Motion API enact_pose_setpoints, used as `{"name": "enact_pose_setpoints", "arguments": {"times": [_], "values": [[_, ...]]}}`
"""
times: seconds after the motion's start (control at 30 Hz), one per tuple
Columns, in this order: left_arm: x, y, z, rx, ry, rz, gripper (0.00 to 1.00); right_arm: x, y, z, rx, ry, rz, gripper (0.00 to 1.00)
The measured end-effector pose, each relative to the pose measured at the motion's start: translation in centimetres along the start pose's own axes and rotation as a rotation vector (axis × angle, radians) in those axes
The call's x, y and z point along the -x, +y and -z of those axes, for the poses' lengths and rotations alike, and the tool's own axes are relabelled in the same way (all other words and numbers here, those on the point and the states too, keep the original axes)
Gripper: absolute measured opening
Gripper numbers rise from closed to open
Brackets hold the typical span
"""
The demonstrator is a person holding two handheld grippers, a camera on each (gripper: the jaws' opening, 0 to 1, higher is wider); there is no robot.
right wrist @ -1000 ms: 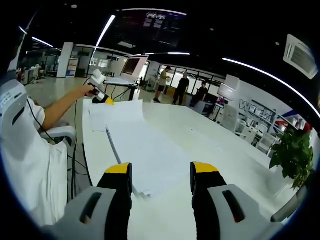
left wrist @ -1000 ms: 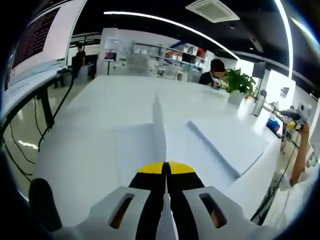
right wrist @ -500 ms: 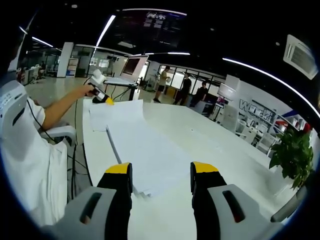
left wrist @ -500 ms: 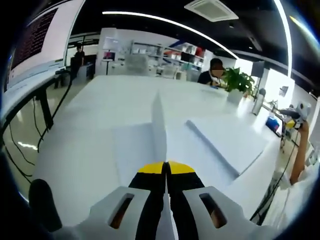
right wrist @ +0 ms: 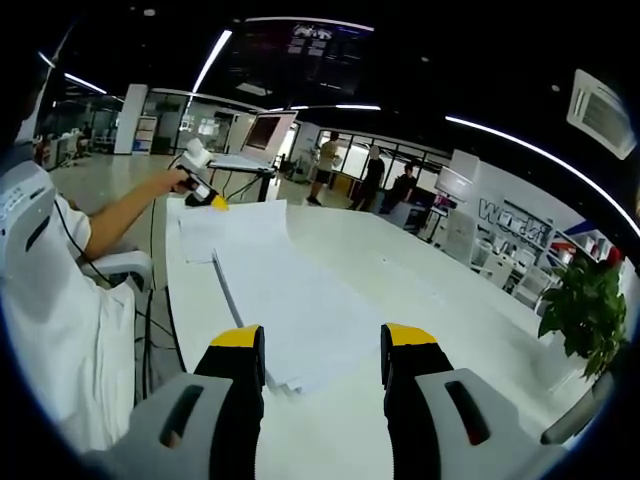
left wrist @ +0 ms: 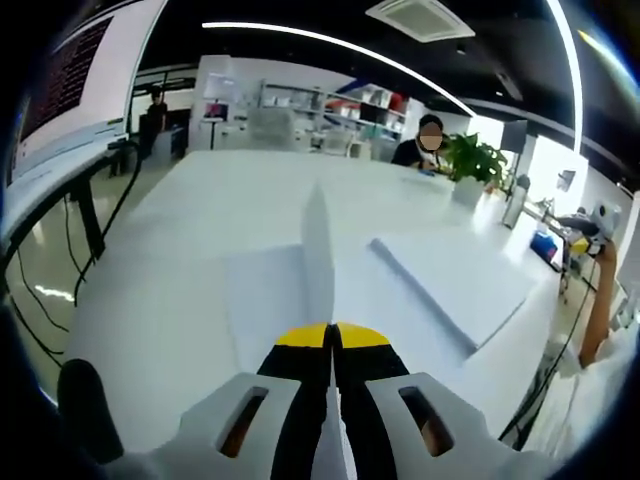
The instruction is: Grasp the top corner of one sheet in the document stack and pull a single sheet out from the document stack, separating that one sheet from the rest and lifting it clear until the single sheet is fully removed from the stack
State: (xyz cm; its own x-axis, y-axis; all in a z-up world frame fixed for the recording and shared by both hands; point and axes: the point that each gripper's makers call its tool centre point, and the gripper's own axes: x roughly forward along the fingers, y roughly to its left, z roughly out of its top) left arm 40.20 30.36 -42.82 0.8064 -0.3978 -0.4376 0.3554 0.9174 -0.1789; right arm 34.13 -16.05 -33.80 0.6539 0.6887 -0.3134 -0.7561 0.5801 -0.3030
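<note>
Bright open-plan office space surrounds a long white table (left wrist: pixel 200 230), lit by thin ceiling strips.

In the left gripper view, the left gripper (left wrist: pixel 331 338) has its yellow-tipped jaws pressed together on a single sheet (left wrist: pixel 316 250). That sheet is white and thin, seen edge-on as a pale blade rising from the jaws and running away from the camera, held up off the table. Just to the right and a little farther lies the document stack (left wrist: pixel 455 285), one flat white pile with a shadowed near-left edge, resting on the table. Beyond it stands one potted plant (left wrist: pixel 475 165), with a seated person behind it at the far end. At the far right the right gripper (left wrist: pixel 588 240) shows, small, in the person's raised hand.

In the right gripper view, the right gripper (right wrist: pixel 320 350) has its two jaws well apart, holding and touching nothing; it hangs above the near end of the document stack (right wrist: pixel 295 310). Farther along, to the left, the left gripper (right wrist: pixel 205 190) is seen in the person's outstretched hand, gripping the near-left corner of the single sheet (right wrist: pixel 235 228), which hangs clear of the pile. A monitor (right wrist: pixel 266 132) stands beyond, and three people stand in the far background.
</note>
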Motion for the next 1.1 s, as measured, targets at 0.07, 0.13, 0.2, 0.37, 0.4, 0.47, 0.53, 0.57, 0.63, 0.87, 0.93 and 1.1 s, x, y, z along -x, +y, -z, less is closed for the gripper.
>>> {"name": "enact_pose_setpoints", "arguments": {"times": [0.07, 0.13, 0.2, 0.37, 0.4, 0.47, 0.53, 0.57, 0.63, 0.87, 0.93, 1.1], "values": [[0.0, 0.0, 0.0, 0.002, 0.001, 0.001, 0.03, 0.0, 0.0, 0.0, 0.001, 0.0, -0.001, 0.46], [-0.1, 0.0, 0.1, 0.001, 0.003, 0.0, 0.03, 0.0, 0.1, 0.0, 0.002, 0.001, -0.002, 0.46], [-0.1, 0.0, 0.1, -0.002, 0.007, 0.002, 0.03, 0.0, 0.0, 0.0, 0.001, 0.002, -0.002, 0.46], [-0.2, 0.0, 0.1, -0.004, 0.008, 0.001, 0.03, 0.0, 0.1, 0.0, 0.001, 0.0, -0.001, 0.46], [-0.2, 0.0, 0.1, -0.005, 0.008, 0.002, 0.03, 0.0, 0.1, 0.0, 0.001, 0.0, -0.001, 0.46], [-0.2, -0.1, 0.2, -0.005, 0.009, 0.002, 0.03, 0.0, 0.1, 0.0, 0.001, 0.0, -0.001, 0.46], [-0.2, -0.2, 0.4, -0.006, 0.015, 0.004, 0.03, 0.0, 0.1, 0.0, 0.002, 0.0, 0.0, 0.46], [-0.3, -0.2, 0.5, -0.008, 0.016, 0.003, 0.03, 0.0, 0.1, 0.0, 0.001, 0.0, 0.0, 0.46], [-0.5, 0.0, 0.7, -0.009, 0.024, 0.003, 0.03, 0.0, 0.1, 0.0, 0.003, 0.001, -0.001, 0.46], [-0.5, -0.2, 0.8, -0.012, 0.03, 0.002, 0.03, 0.1, 0.2, -0.1, 0.005, -0.002, 0.0, 0.46], [-0.4, -0.3, 0.7, -0.007, 0.032, 0.004, 0.03, 0.1, 0.2, -0.1, 0.006, -0.001, -0.002, 0.46], [-0.7, 0.3, 1.2, -0.068, 0.043, -0.031, 0.03, 0.1, 0.2, -0.1, 0.005, -0.001, -0.001, 0.46]]}}
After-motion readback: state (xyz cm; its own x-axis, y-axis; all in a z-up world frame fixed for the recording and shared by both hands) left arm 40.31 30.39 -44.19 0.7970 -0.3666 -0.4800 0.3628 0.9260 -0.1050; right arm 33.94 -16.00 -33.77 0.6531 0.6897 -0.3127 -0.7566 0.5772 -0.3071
